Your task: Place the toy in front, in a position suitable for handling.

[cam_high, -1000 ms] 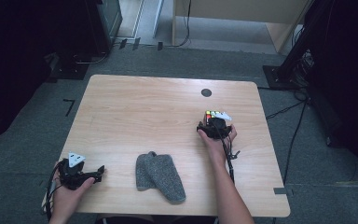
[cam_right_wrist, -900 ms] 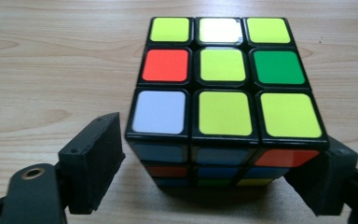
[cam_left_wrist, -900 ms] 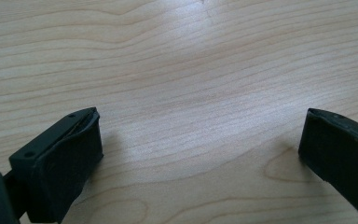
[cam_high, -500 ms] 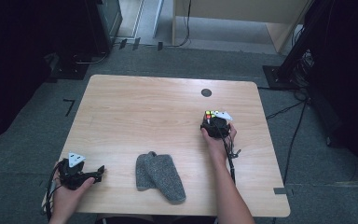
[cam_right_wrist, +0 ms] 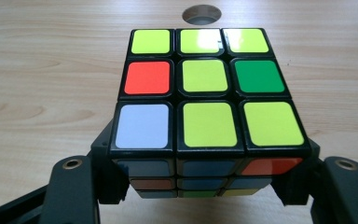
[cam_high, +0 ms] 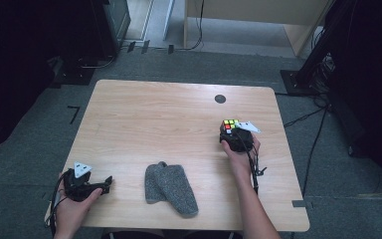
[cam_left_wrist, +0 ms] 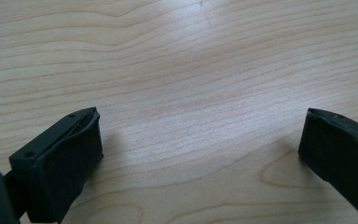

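Right claw (cam_high: 233, 133) clamped on cube (cam_right_wrist: 207, 91), jaws pressing its 2 opposite sides low down, cube sitting between them and sticking up above the tips; jaws have just been closing, cube between them. Top face in the right gripper view: mostly yellow, 1 red, 1 green, 1 white-ish sticker. Whether the cube's base touches the desk (cam_high: 154, 114) I cannot tell. Dark round hole (cam_right_wrist: 202, 13) in the desk just beyond the cube, ahead of the right claw. In the high view the cube (cam_high: 230, 124) shows at the claw's far end, grey plate (cam_high: 246, 126) beside it, hand (cam_high: 238, 149) wrapped behind, cable trailing back along the forearm. Left claw (cam_left_wrist: 200, 154) open wide, nothing between the jaws, bare wood under them; in the high view it sits well apart from the right claw, low at the near left corner. Grey sock (cam_high: 170, 187) lies flat between the 2 claws, nearer the left one, touched by neither.
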`<state>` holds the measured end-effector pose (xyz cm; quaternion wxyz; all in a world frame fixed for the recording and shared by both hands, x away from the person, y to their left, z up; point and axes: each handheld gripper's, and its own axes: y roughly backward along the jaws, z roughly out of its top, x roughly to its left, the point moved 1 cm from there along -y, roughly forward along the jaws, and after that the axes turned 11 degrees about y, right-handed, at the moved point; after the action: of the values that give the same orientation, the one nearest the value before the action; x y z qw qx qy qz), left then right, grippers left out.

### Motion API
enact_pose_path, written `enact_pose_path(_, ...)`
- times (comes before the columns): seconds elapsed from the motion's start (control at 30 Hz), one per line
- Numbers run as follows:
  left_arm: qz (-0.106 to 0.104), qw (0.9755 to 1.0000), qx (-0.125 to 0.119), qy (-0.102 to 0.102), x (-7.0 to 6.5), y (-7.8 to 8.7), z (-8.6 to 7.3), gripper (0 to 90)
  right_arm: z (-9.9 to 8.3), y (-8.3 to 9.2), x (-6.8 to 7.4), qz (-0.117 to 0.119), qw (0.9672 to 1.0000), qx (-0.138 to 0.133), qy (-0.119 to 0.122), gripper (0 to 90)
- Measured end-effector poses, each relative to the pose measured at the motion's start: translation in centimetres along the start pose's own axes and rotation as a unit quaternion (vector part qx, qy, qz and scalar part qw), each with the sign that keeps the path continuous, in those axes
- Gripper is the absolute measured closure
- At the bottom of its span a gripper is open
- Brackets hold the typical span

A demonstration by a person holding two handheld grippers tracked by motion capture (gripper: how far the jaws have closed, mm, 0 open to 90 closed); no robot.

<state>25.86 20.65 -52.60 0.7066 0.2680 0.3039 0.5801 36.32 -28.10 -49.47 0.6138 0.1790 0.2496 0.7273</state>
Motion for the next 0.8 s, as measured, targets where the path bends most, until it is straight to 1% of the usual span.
enact_pose_path(0.07, 0.000, 1.0000, -0.001, 0.001, 0.0, 0.0, 0.0, 0.0, -0.1, 0.8, 0.0, 0.010, 0.9999, -0.001, 0.011, 34.2)
enact_pose_path(0.17, -0.002, 1.0000, 0.000, -0.002, -0.1, 0.1, -0.1, 0.0, -0.5, 2.0, 0.1, 0.022, 0.9995, 0.002, 0.020, 34.2)
enact_pose_path(0.33, -0.002, 1.0000, 0.004, -0.007, -0.1, 0.3, -0.2, 0.0, -1.1, 4.2, 0.3, 0.048, 0.9986, -0.005, 0.022, 34.2)
enact_pose_path(0.37, -0.001, 1.0000, 0.000, -0.007, -0.1, 0.4, -0.1, 0.0, -1.3, 4.6, 0.4, 0.052, 0.9983, -0.005, 0.025, 34.1)
enact_pose_path(0.4, -0.006, 0.9999, -0.006, -0.007, -0.1, 0.6, -0.1, 0.0, -1.5, 5.0, 0.5, 0.052, 0.9981, -0.006, 0.032, 34.2)
enact_pose_path(0.47, -0.019, 0.9997, -0.012, 0.000, -0.1, 0.9, 0.1, 0.1, -2.0, 5.8, 0.8, 0.049, 0.9977, -0.007, 0.047, 34.1)
enact_pose_path(0.53, -0.026, 0.9996, -0.014, -0.001, -0.2, 1.1, 0.1, 0.1, -2.6, 6.5, 1.0, 0.052, 0.9969, -0.008, 0.059, 34.2)
enact_pose_path(0.67, -0.033, 0.9992, -0.020, -0.005, -0.8, 1.5, 0.2, 0.1, -3.9, 7.9, 1.3, 0.068, 0.9958, -0.008, 0.060, 34.1)
enact_pose_path(0.8, -0.050, 0.9983, -0.026, -0.015, -1.8, 2.1, 0.3, 0.2, -5.2, 9.4, 1.7, 0.081, 0.9944, -0.007, 0.068, 34.1)
